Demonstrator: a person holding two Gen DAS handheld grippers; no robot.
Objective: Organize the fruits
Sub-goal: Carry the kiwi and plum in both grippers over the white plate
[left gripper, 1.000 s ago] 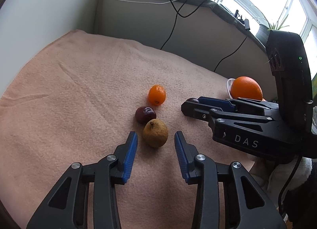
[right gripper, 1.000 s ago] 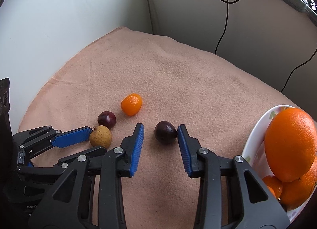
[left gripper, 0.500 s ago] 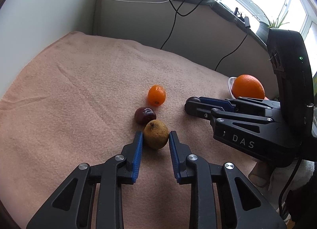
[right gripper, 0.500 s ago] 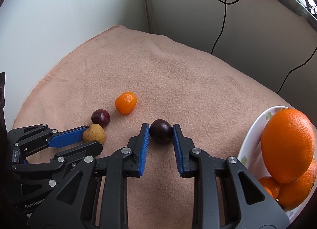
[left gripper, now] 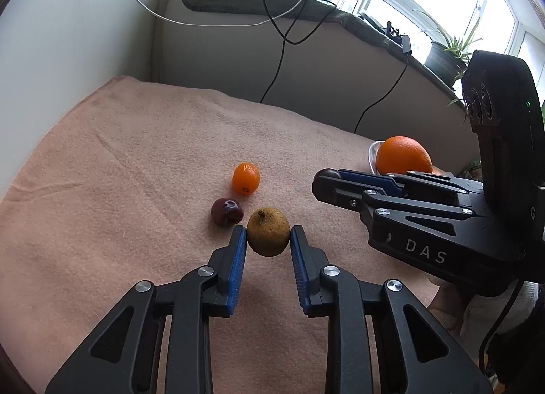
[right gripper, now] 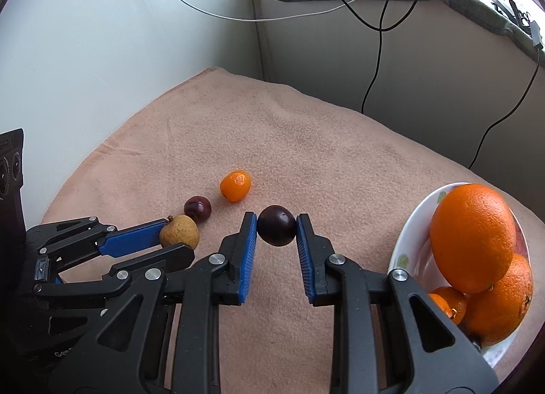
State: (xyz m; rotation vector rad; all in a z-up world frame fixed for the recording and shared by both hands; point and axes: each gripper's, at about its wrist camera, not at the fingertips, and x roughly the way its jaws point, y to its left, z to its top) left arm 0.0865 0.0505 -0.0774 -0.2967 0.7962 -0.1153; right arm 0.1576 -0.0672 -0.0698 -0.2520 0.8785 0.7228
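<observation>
The left gripper (left gripper: 268, 236) is clamping a brown pear (left gripper: 268, 236), the right gripper (right gripper: 276, 225) a dark plum (right gripper: 276, 225); ahead, a kumquat (right gripper: 235, 185) and second plum (right gripper: 198, 208) are waiting, the bowl (right gripper: 405, 240) sitting rightward.

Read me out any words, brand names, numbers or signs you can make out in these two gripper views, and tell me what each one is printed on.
"DAS": white letters on the black body of the right gripper, seen from the left wrist.
"Gen...": white lettering on the black body of the left gripper, seen from the right wrist; the rest is cut off at the frame's edge.
Nothing else carries readable text.
</observation>
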